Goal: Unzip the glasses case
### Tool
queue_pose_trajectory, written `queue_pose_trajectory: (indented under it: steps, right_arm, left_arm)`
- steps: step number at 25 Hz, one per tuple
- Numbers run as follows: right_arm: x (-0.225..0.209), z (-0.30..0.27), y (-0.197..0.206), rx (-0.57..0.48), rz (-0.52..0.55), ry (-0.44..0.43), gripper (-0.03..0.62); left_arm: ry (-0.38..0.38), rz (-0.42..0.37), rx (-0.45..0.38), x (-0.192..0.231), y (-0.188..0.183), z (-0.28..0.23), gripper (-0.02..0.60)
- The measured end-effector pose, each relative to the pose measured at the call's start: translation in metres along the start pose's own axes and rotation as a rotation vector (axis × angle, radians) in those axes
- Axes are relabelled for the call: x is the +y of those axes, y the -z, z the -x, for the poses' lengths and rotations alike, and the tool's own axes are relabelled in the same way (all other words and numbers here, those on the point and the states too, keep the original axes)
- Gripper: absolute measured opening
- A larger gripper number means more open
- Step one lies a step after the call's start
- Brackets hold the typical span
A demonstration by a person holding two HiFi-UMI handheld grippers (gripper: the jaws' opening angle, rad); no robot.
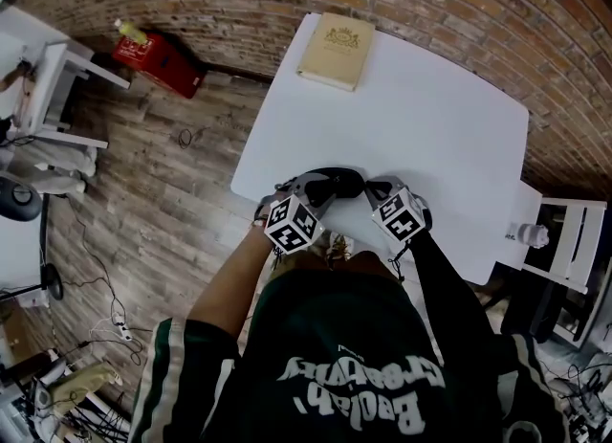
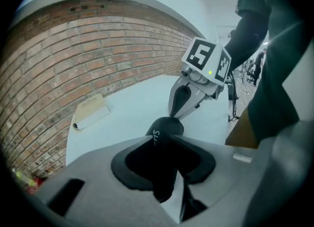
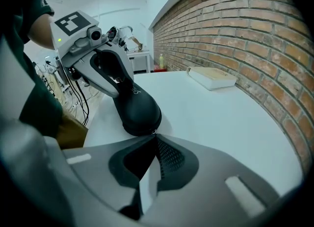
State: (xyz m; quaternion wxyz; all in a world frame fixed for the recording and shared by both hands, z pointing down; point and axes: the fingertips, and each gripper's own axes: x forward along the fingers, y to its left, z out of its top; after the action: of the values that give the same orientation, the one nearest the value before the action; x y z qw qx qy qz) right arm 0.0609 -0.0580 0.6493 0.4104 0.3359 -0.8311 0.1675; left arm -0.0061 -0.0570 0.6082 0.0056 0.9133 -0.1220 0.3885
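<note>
- There are two hand-held grippers, one in each of the person's hands, and each carries one cube with square markers.
- The left hand-held gripper (image 2: 164, 145) is clenched on the one glasses case (image 2: 166, 127). Its own view shows the black case caught between the two pads, with white lettering on the shell.
- The right hand-held gripper (image 3: 153, 140) has its jaws pressed together. Their tips sit right at the rounded near end of the case, where a tiny glint shows. Whether the zip pull is pinched there I cannot tell.
- The case is at the near edge of the one white worktop (image 1: 430, 135), between the two grippers and just in front of the person. Whether it rests flat I cannot tell.
- One cream book (image 1: 337, 51) lies closed at the far edge of the worktop, well apart from the case. All three views show it.
- One brick wall (image 3: 245, 35) runs along the worktop's far side.
- Only the head view shows the wooden floor (image 1: 163, 192). On it are one red box (image 1: 158, 56) with a yellowish bottle (image 1: 129, 30) on top, and loose cables (image 1: 96, 283).
- Only the gripper views show how the jaws stand, and each also shows the other gripper head-on. The lettering on the case shows in both of these views but not from the head.
</note>
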Motion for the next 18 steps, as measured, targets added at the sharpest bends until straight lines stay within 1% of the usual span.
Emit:
queue_pose_trajectory:
  steps: [7,9,11,14,16,18]
  right_arm:
    - [-0.004,-0.003,-0.002,0.047,0.106,0.003,0.014]
    - [-0.004,-0.003,-0.002,0.045,0.117,0.0,0.013]
    - [-0.006,0.0,-0.001,0.027,0.076,0.015,0.013]
    - [-0.024,0.008,0.008,0.013,-0.061,0.108,0.014]
    - [-0.035,0.015,0.019,0.014,-0.163,0.155,0.013]
    - [-0.033,0.018,0.025,0.015,-0.218,0.156,0.014]
  left_arm:
    - [-0.015,0.002,-0.006,0.0,0.0,-0.001,0.106]
    - [-0.015,0.015,-0.005,0.0,-0.001,0.0,0.106]
    - [-0.019,0.028,0.001,0.001,-0.003,0.002,0.104]
    - [-0.036,0.033,-0.023,-0.002,-0.013,0.01,0.098]
    - [-0.014,0.058,-0.035,-0.011,-0.016,0.01,0.089]
    - [0.015,0.077,-0.019,-0.019,-0.011,0.005,0.089]
